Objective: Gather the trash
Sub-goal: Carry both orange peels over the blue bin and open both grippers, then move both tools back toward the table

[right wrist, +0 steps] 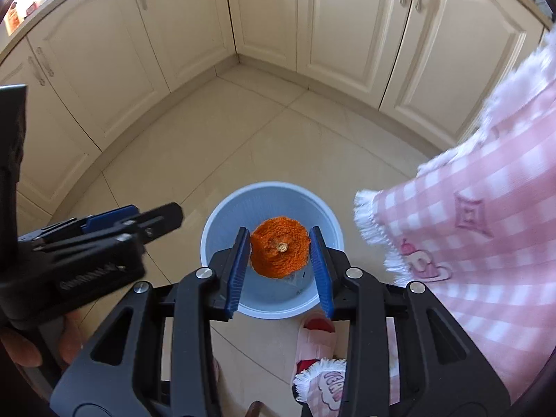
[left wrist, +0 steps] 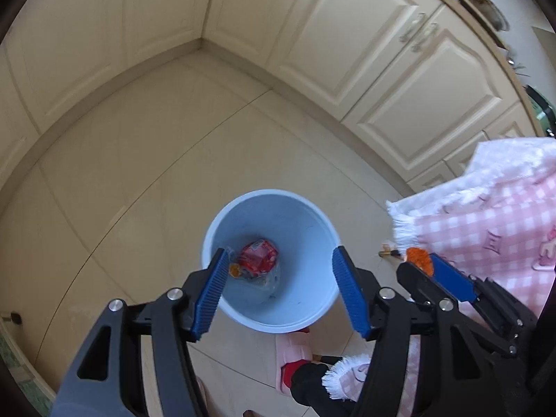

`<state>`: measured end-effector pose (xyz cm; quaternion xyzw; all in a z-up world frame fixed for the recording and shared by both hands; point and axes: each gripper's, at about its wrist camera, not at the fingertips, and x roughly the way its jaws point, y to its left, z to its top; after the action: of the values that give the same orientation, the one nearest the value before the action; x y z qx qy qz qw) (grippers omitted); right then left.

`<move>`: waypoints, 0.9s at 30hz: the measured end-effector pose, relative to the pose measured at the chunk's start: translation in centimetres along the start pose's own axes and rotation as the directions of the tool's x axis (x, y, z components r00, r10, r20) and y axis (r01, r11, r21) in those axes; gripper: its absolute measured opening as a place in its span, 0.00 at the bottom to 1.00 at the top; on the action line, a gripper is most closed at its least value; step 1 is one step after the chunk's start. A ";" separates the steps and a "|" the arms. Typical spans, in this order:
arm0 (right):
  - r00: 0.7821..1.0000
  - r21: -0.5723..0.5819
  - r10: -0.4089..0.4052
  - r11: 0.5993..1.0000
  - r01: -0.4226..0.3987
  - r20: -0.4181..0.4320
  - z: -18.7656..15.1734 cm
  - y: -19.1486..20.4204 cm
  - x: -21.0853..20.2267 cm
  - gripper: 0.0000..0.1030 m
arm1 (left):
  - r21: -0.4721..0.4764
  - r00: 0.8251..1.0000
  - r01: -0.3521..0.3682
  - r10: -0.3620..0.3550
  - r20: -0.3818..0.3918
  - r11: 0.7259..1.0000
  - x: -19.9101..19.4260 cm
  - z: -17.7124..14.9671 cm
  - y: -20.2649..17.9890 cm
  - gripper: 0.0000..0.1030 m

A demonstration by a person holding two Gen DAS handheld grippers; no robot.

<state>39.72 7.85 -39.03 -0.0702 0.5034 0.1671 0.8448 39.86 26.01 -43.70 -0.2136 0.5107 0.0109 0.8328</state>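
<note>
Bin: round pale-blue plastic bin [left wrist: 274, 260], smooth walls, standing on the floor at lower centre of both views; its near rim is cut by the gripper fingers.
Bin contents: crumpled red glossy wrapper [left wrist: 259, 259] at the bottom, with a small orange scrap and clear film beside it, hard to make out.
Left gripper: left gripper [left wrist: 281, 292], black frame, blue ribbed pads, spread wide over the bin mouth, nothing between the pads. In the right wrist view it enters from the left edge, side-on.
Right gripper: right gripper [right wrist: 279, 260] pinches the orange fuzzy round piece of trash [right wrist: 279, 252], both blue ribbed pads pressing its sides, above the bin opening.
Orange trash texture: coarse, crumbly-looking surface with a small tan stub at its centre; its underside is hidden.
Floor: glossy beige tiled floor [left wrist: 146, 173] with thin grout lines.
Cabinets: cream panelled cabinet doors [right wrist: 104, 45] with metal handles, meeting in a corner at the top.
Garment: pink-and-white checked cloth with white fringe [right wrist: 486, 236], right side, cut off by the frame edge.
Slipper: pink slipper [right wrist: 314, 340] below the bin, mostly hidden.
</note>
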 end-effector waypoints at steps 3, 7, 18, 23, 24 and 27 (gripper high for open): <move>1.000 0.022 0.016 1.000 -0.015 -0.021 0.0 -0.3 1.2 0.34 | 0.014 0.998 -0.062 0.062 -0.011 0.998 0.7 -0.2 0.5 0.61; 0.999 0.031 0.026 0.999 -0.025 -0.032 0.4 -0.3 2.2 0.35 | -0.042 0.996 -0.084 0.083 -0.034 0.996 1.0 -0.1 1.9 0.61; 1.000 0.039 0.016 0.999 -0.015 -0.013 1.1 -0.4 2.2 0.47 | -0.084 0.997 -0.055 0.050 -0.052 0.995 0.8 0.0 2.9 0.61; 1.000 0.032 0.009 0.999 -0.009 -0.011 0.9 -0.5 1.5 0.47 | -0.070 0.997 -0.049 0.046 -0.055 0.996 0.7 0.1 2.6 0.61; 1.000 0.031 0.007 0.999 -0.007 -0.009 0.9 -0.3 1.2 0.47 | -0.069 0.997 -0.051 0.047 -0.054 0.996 0.6 0.1 2.6 0.61; 1.000 0.015 -0.012 1.000 0.012 0.010 0.8 -0.1 -0.3 0.47 | -0.066 0.998 -0.054 0.051 -0.044 0.996 0.2 0.0 2.4 0.61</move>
<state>40.30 7.95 -38.40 -0.0663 0.5001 0.1585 0.8488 39.42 28.12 -44.72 -0.2282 0.5330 0.0455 0.8135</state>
